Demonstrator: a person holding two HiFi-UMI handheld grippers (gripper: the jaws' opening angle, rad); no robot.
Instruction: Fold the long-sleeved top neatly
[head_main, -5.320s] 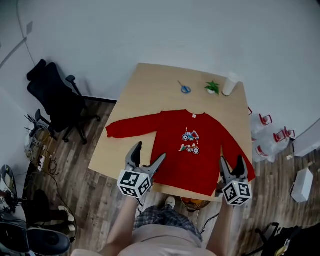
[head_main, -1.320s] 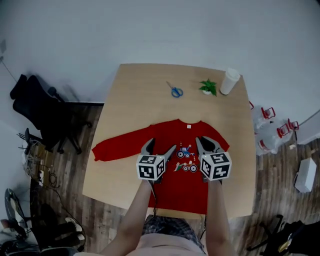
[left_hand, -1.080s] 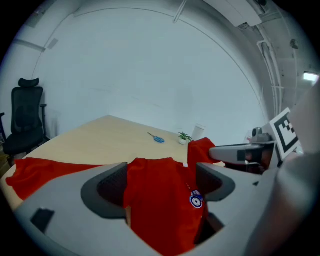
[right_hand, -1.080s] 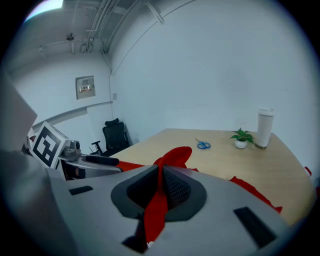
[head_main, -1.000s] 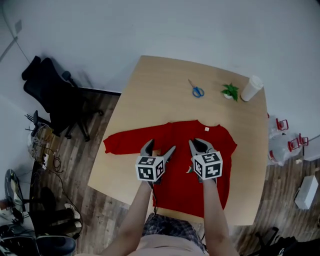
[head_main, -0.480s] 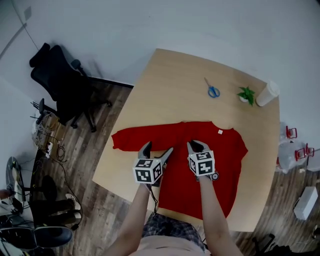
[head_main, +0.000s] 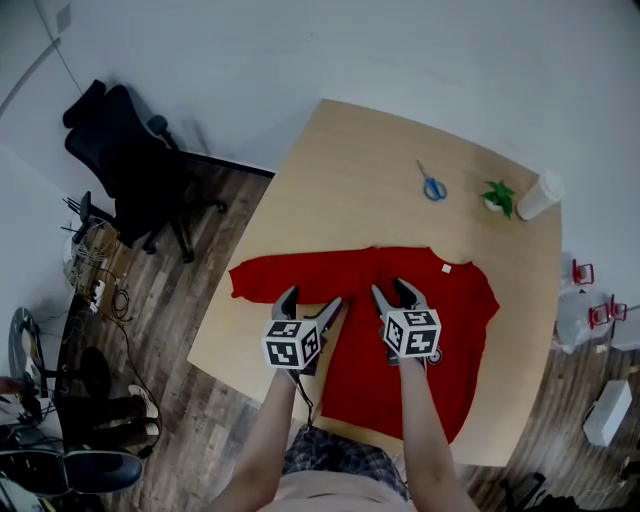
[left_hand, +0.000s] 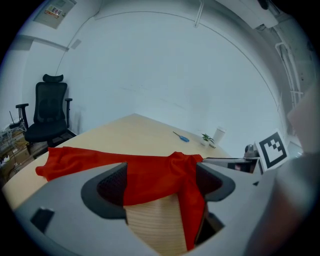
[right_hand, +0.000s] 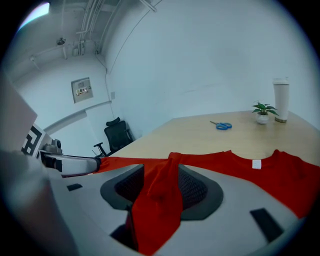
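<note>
Left tool (head_main: 312, 298) beside right tool (head_main: 392, 288), newly opening around red top (head_main: 460, 340)

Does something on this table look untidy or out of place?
Yes. Cloth of the red long-sleeved top stands bunched in a ridge between the jaws of the right gripper, which have just been opening, instead of lying flat.

The left forearm (head_main: 263, 438) and right forearm (head_main: 421, 430) are stretched forward side by side, the left tongs (head_main: 312, 298) are held tilted downward with jaws wide apart, and the right tongs (head_main: 394, 290) have just been opened, with a fold of the red top (right_hand: 159, 195) between the jaws.
</note>
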